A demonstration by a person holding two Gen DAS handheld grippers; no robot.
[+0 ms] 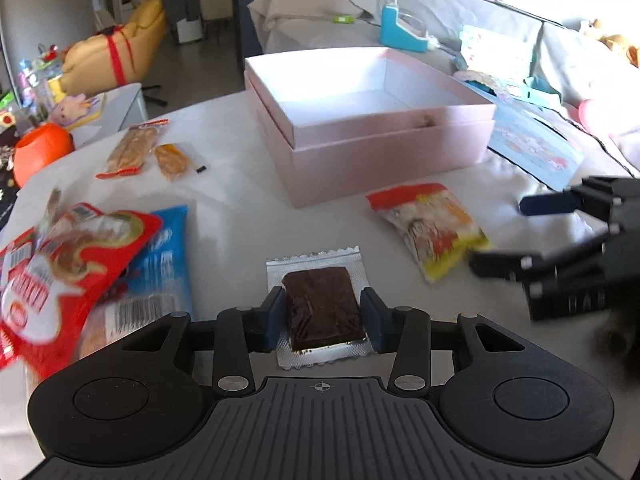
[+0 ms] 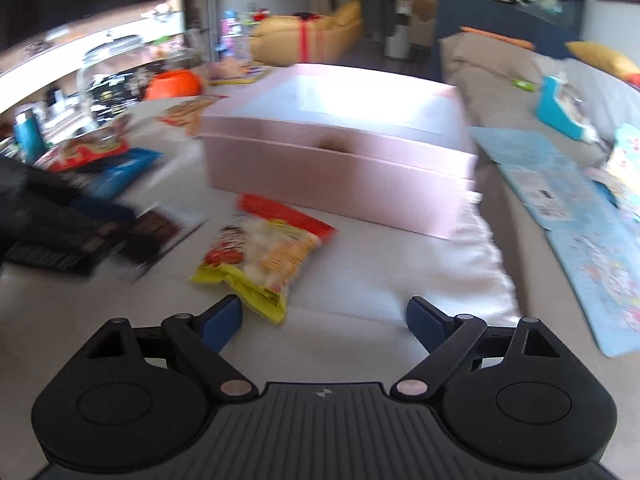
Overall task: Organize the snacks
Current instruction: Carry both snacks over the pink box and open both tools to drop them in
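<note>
A dark brown bar in a clear and silver wrapper [image 1: 322, 306] lies flat on the pale worktop [image 1: 240, 208], its crimped end toward the pink box [image 1: 372, 128], which stands open and empty behind it. A red and yellow snack bag [image 1: 430, 230] lies tilted near the box's front corner. To the far side rest a long biscuit packet [image 1: 130, 148] and a small orange packet [image 1: 172, 162], just beside each other. A red bag [image 1: 60, 276] overlaps a blue packet [image 1: 164, 256].

Left gripper [image 1: 324, 316] clamped, right gripper [image 2: 324, 322] agape
</note>
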